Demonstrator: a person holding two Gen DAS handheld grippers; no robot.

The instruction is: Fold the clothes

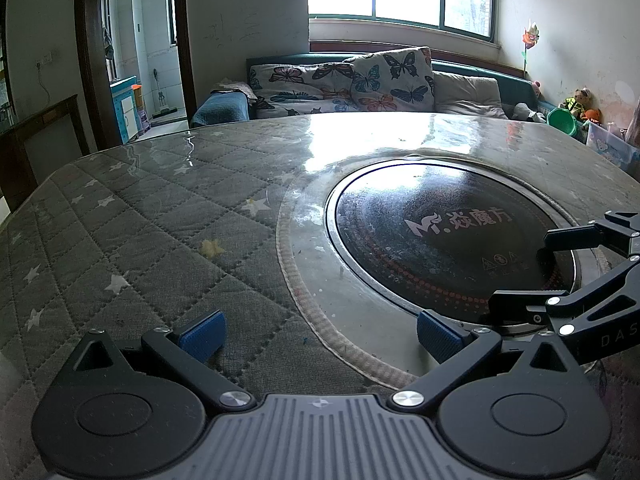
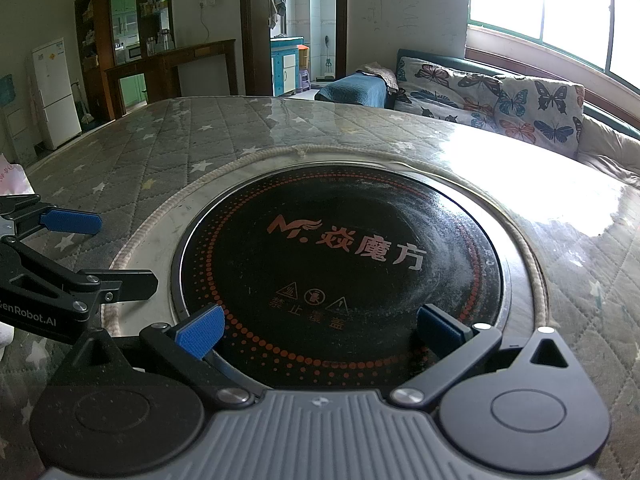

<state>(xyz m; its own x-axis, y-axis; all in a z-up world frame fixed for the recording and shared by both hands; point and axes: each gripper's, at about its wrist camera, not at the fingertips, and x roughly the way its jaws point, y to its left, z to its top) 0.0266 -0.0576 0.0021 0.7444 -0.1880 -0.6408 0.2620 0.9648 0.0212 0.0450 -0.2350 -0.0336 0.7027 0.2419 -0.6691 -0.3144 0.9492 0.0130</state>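
Observation:
No clothes show in either view. My left gripper point(image 1: 320, 334) is open and empty, low over the grey quilted table cover point(image 1: 140, 240) with white stars. My right gripper point(image 2: 320, 330) is open and empty, over the near edge of the round black cooktop point(image 2: 340, 248) set in the table. The right gripper also shows at the right edge of the left wrist view point(image 1: 532, 276). The left gripper shows at the left edge of the right wrist view point(image 2: 108, 252), its blue pads apart.
A clear glossy sheet covers the table point(image 1: 380, 136). A sofa with butterfly cushions point(image 1: 360, 80) stands behind the table under the window. A doorway point(image 1: 140, 60) lies at far left. A white fridge point(image 2: 54, 92) and a wooden cabinet point(image 2: 168, 68) stand beyond.

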